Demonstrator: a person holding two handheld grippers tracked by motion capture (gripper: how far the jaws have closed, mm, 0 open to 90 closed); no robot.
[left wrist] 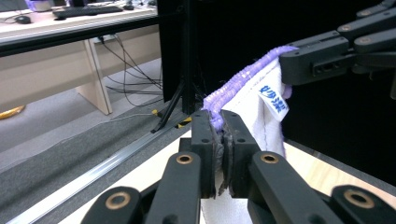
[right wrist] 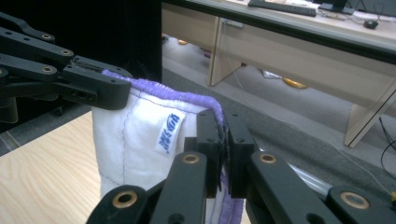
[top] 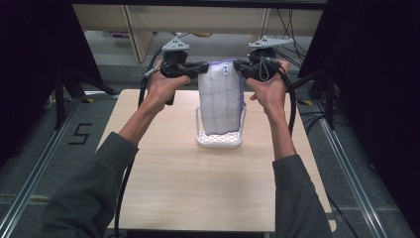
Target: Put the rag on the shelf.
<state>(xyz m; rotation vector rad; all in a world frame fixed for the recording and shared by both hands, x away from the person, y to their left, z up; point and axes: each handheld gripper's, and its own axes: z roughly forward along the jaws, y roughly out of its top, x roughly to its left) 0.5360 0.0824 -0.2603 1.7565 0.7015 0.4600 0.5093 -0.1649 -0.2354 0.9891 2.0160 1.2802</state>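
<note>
Both grippers, left (top: 204,68) and right (top: 237,66), clamp the white towel's (top: 220,101) purple top hem above a white tray (top: 219,140). The towel's small label (right wrist: 169,133) carries blue writing, too blurred to read. The towel's lower edge hides inside the tray.

Soft, even overhead light; dark surroundings, slightly grainy, near fingers blurred.

Cloth (top: 221,99) hangs into the rack (top: 220,140) at table (top: 173,188) centre, left gripper (top: 204,67) at ten o'clock, right gripper (top: 237,65) at two.

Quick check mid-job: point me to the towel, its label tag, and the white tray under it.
towel (top: 220,101), high view, middle of the hanging white cloth.
label tag (right wrist: 168,133), right gripper view, centre of the blue-printed tag.
white tray (top: 219,142), high view, front rim.
</note>
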